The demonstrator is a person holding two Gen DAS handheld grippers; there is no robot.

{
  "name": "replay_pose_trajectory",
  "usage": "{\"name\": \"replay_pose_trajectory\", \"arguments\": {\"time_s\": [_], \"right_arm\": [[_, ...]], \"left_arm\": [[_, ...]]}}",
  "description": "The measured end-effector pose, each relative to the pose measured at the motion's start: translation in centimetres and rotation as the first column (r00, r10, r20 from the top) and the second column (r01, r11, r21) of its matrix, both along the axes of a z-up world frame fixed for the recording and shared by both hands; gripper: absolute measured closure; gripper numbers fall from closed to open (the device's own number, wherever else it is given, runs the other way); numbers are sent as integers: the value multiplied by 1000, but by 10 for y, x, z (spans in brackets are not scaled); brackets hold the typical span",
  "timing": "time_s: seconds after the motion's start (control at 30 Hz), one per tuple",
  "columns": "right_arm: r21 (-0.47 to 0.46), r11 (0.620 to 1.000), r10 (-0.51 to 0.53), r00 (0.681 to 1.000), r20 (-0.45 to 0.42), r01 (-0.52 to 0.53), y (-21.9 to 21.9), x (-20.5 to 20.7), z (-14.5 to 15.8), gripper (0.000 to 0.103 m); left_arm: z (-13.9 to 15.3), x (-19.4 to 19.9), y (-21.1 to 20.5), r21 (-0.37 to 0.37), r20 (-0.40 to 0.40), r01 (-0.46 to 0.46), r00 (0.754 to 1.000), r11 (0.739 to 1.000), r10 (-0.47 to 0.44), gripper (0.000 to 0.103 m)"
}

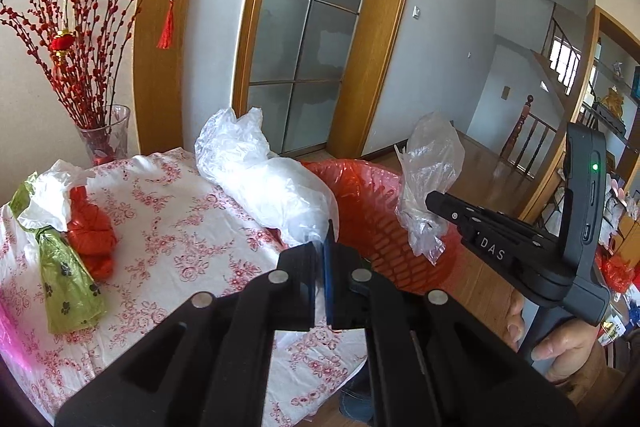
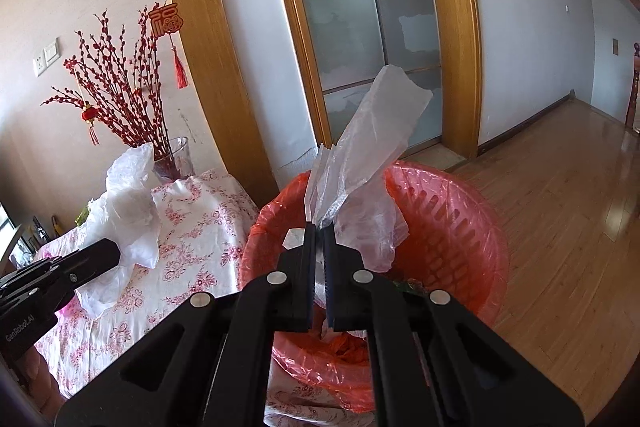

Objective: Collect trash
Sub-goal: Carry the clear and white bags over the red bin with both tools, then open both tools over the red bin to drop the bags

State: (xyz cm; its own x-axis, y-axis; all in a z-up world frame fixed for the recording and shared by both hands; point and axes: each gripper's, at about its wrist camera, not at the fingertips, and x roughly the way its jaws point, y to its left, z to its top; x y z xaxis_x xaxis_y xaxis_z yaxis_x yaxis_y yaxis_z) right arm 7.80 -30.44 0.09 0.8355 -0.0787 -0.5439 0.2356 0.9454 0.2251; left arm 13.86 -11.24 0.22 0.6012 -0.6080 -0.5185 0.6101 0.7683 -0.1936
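Pinching crumpled white plastic bag, left gripper jaws clamped, right gripper clamping clear crinkled bag.

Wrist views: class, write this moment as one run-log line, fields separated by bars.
left gripper: shut on white bag | right gripper: shut on clear bag above red-lined bin | green bag, red bag: on table

Floral-clothed table; green bag, red bag, vase.
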Motion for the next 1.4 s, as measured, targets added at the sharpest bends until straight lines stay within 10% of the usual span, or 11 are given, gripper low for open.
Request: {"name": "replay_pose_trajectory", "arguments": {"time_s": [1.17,1.4], "right_arm": [[46,997,-67,998,4,66,-50,15,-16,98],[66,994,-82,997,0,82,-56,15,-20,68]], "left_arm": [[-46,32,-92,29,-94,132,987,991,-129,97],[-58,33,-89,54,-121,102,988,993,-95,89]]}}
